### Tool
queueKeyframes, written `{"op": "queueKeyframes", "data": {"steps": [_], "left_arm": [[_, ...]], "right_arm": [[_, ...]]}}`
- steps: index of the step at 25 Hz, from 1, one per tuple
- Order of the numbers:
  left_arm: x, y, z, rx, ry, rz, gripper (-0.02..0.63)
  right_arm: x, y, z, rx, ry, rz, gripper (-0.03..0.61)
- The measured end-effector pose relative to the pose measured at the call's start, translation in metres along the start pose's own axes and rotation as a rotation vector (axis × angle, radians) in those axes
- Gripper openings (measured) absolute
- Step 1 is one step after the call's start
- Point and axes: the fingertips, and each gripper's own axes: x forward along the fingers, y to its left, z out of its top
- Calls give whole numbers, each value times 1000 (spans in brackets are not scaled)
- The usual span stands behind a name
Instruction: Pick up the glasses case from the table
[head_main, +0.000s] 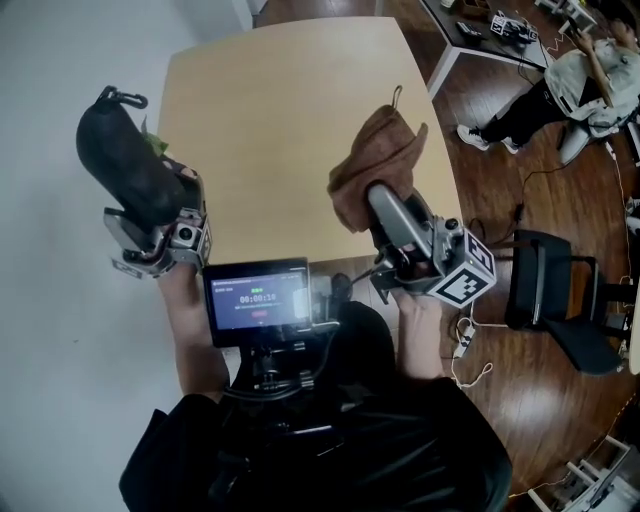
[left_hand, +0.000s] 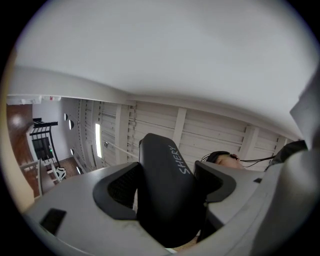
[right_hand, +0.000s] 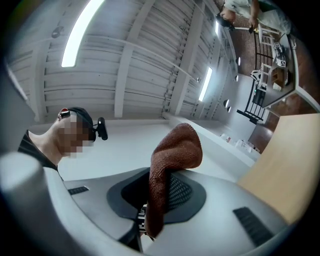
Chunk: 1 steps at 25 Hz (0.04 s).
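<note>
Pick looks done: the glasses case (head_main: 125, 150) is held by the left gripper (head_main: 150, 205), clear of the tabletop (head_main: 280, 110). It is lifted at the left of the head view, over the pale floor beside the tabletop's left edge. In the left gripper view the black case is seen wedged deep between both fingers (left_hand: 117, 187), which are set at a middling width and pressed on its sides (ceiling is seen behind it, so the gripper is pointed steeply up). The right gripper (head_main: 385, 205) is occupied too. A brown cloth (head_main: 385, 155) is pinched between its nearly closed fingers (right_hand: 187, 192) and flops over above them, at centre frame over the tabletop's right part. Whether the cloth touches the tabletop cannot be told. Left for the task, as judged: nothing beyond the grip being kept. A slip is not expected, given how deep the case is seated.
</note>
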Motion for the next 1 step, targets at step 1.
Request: {"op": "queueKeyframes", "data": {"steps": [1], "left_arm": [[1,1,5,-1,9,-9,362]], "right_arm": [[4,0,-3,-5,-9,2,60]]}}
